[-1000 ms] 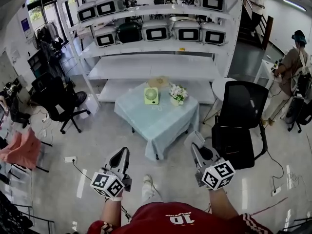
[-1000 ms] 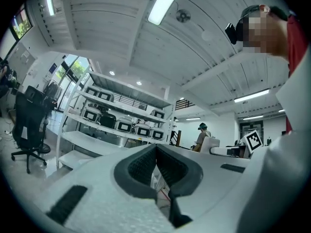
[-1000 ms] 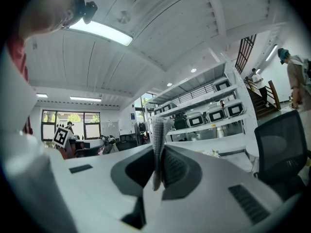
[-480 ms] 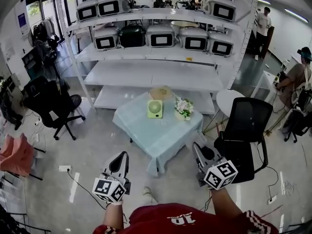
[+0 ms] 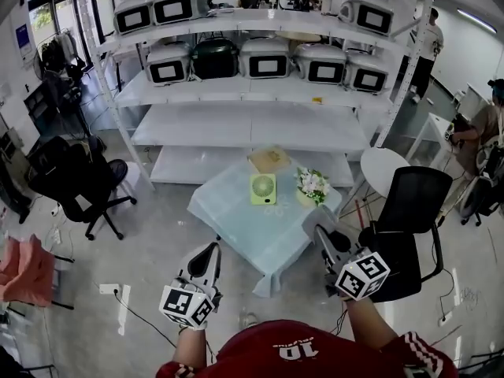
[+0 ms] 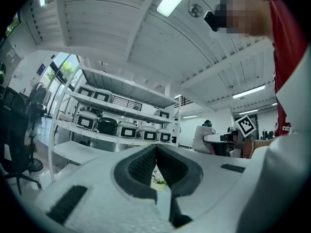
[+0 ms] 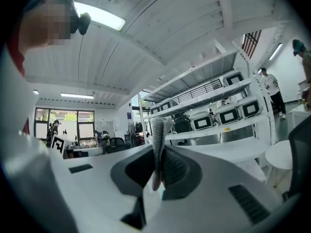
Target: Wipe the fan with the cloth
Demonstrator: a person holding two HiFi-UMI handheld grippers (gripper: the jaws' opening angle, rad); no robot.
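Observation:
A small green fan (image 5: 263,188) stands upright on a low table with a pale blue cover (image 5: 236,219), well ahead of both grippers. My right gripper (image 5: 318,228) is held in the air short of the table's right corner. It is shut on a grey cloth (image 7: 157,144), which sticks up between its jaws. In the head view the cloth (image 5: 313,222) shows at the gripper's tip. My left gripper (image 5: 211,250) hangs over the floor in front of the table. Its jaws meet at the tips with nothing between them (image 6: 156,148).
A vase of white flowers (image 5: 313,184) and a flat tan object (image 5: 270,160) share the table with the fan. White shelving (image 5: 252,124) with several appliances rises behind. A black office chair (image 5: 405,211) and a round white table (image 5: 384,164) stand right, another chair (image 5: 75,181) left.
The table, fan and shelving have drawn nearer and shifted slightly right in the head view. Both grippers keep their pose, the right one still holding the cloth.

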